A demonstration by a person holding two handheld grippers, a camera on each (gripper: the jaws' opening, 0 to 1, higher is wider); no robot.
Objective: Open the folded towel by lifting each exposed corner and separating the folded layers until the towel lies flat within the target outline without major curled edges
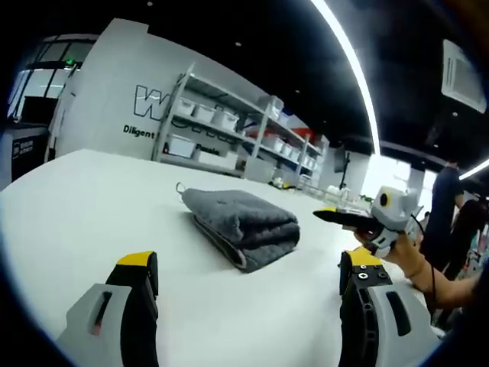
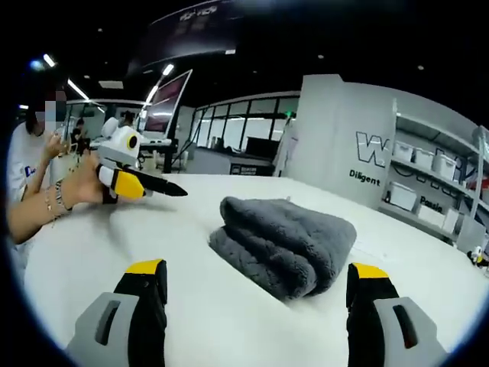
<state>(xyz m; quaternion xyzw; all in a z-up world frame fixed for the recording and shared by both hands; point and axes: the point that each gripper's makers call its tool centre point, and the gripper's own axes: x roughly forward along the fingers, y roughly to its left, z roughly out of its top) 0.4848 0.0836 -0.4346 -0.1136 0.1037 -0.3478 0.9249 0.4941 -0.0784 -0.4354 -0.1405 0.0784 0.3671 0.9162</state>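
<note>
**Inspector:** Begin with the largest item and count as you go.

**Operator:** One white table [image 1: 69, 206], a broad bare top. Behind it, one metal shelving unit [image 1: 229, 126] holding several white bins, set against a white wall with dark lettering. One person [image 2: 23, 183] is at the table's edge in the right gripper view; two more figures stand by the bright windows in the left gripper view.

**Inspector:** The work piece?

**Operator:** One grey towel [image 1: 241, 225], folded into a thick bundle and lying on the table near its middle, between my two grippers and touched by neither. In the left gripper view its long axis runs from upper left to lower right, with the stacked folded edges facing the camera's lower right and a small hanging loop at the far left corner. In the right gripper view the rounded fold bulges toward the right and the layers show along the near left side.

**Inspector:** Your grippers?

**Operator:** Two. My left gripper [image 1: 248, 279] hovers above the table with its yellow-tipped jaws spread wide, gripping nothing. My right gripper [image 2: 260, 287] is the same: jaws parted, empty, short of the towel. Each also appears in the other's view, held over the table beside the towel with its dark jaws pointing at it.
</note>
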